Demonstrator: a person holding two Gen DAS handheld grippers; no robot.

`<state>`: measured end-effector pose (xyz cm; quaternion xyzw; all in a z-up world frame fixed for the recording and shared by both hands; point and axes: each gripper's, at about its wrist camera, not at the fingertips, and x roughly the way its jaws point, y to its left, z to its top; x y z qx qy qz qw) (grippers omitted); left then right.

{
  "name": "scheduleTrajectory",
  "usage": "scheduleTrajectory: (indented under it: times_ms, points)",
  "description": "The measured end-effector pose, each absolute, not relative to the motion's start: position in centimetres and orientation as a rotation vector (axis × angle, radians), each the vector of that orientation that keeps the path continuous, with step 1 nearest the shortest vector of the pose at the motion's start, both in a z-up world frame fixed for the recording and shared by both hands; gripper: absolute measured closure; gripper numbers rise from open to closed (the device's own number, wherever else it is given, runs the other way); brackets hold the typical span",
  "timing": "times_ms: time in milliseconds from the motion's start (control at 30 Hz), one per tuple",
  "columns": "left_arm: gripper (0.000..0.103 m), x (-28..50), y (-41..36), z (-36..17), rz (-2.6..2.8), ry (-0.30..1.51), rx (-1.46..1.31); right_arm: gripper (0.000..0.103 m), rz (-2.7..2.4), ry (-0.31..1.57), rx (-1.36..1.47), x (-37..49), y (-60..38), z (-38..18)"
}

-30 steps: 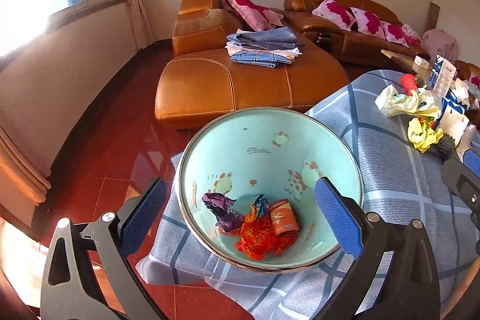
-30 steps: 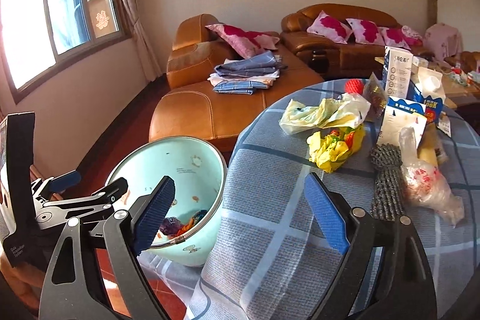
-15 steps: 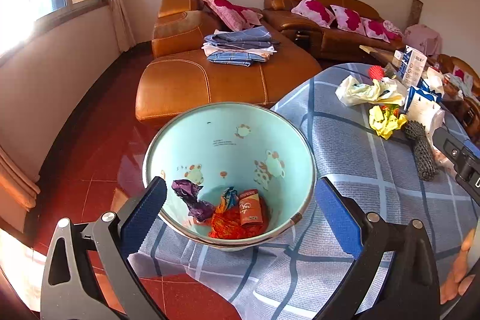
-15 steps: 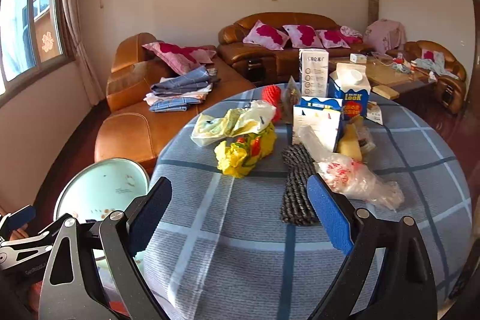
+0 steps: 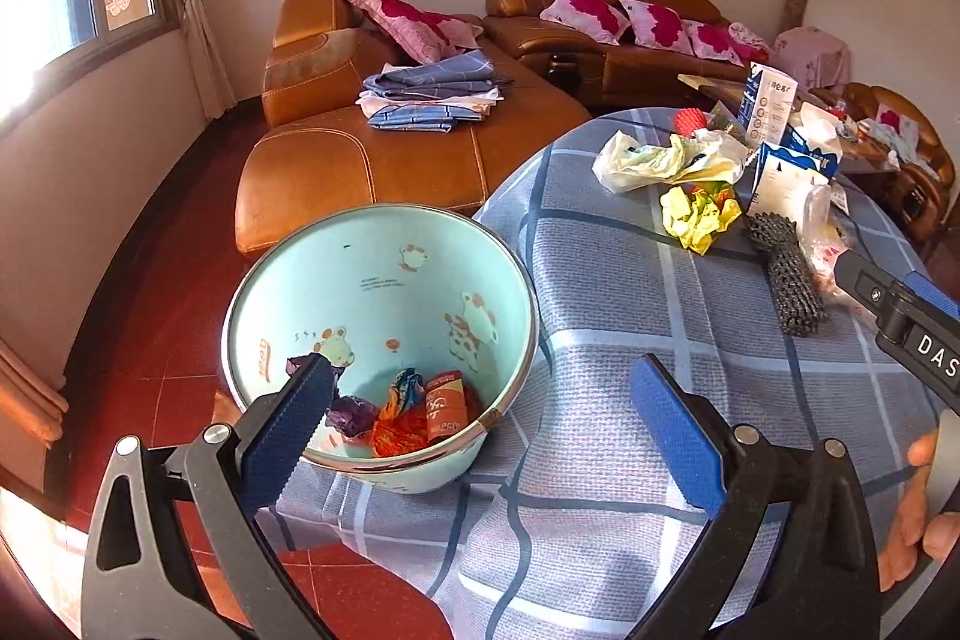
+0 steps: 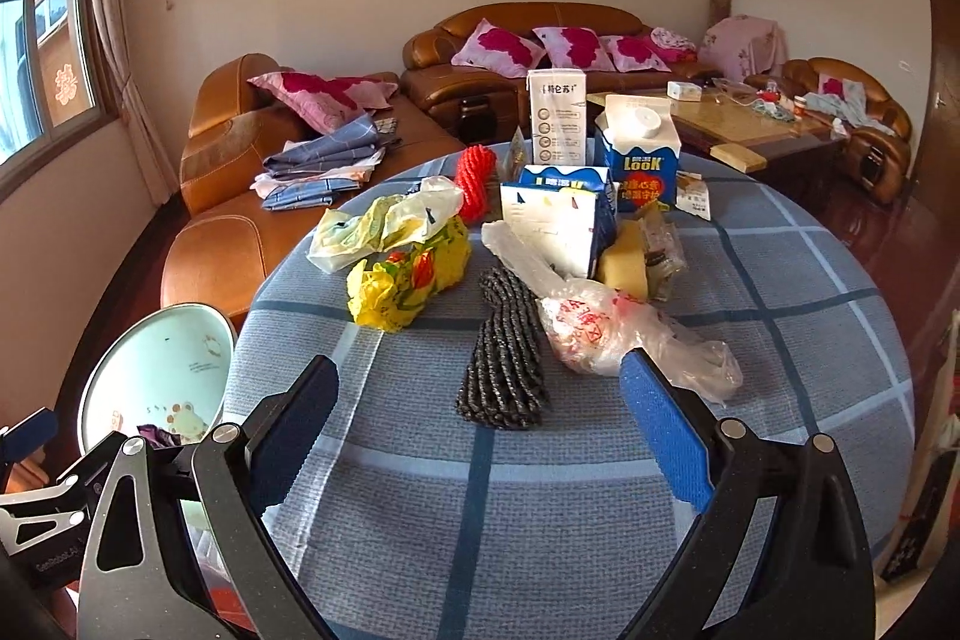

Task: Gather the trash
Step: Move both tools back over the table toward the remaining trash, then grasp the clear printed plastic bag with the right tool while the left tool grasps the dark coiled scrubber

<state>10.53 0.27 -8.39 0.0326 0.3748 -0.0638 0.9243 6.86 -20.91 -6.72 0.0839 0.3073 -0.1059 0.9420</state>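
A pale blue bin [image 5: 384,280] stands beside the round table and holds a purple wrapper [image 5: 351,412], an orange wrapper [image 5: 396,430] and a red packet [image 5: 445,409]. My left gripper [image 5: 480,376] hangs open and empty over the bin's near rim and the table edge. My right gripper [image 6: 480,367] is open and empty above the table, just short of a dark knitted net [image 6: 507,358]. A clear plastic bag with red print [image 6: 600,328] lies by its right finger. Further off lie a yellow crumpled bag [image 6: 414,280] and a pale plastic bag [image 6: 384,223].
The table wears a blue checked cloth [image 6: 780,370]. Milk cartons [image 6: 642,148], a white box [image 6: 557,115], a red net [image 6: 476,172] and a yellow sponge [image 6: 624,265] crowd its far side. Brown sofas [image 6: 240,244] stand behind, and a low table [image 6: 750,124] at the right.
My right gripper has swung right, from the bin to the trash on the table. The left gripper has drifted right too, so the bin sits further left in its view.
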Motion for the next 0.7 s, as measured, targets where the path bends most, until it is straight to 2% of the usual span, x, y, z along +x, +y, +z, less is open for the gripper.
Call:
scheduleTrajectory:
  times_ms: [367,533,700]
  points:
    - [0.006,10.5,-3.4,-9.4,-0.22,0.814,0.066,0.012,-0.252,0.651,0.228,5.7,-26.2,-8.3]
    - [0.006,10.8,-4.6,-10.1,-0.244,0.82,0.075,0.031,-0.265,0.68,0.254,5.4,-30.3,-9.1]
    - [0.006,11.5,-6.2,-10.2,-0.267,0.818,0.082,0.035,-0.21,0.712,0.26,6.9,-32.4,-9.1]
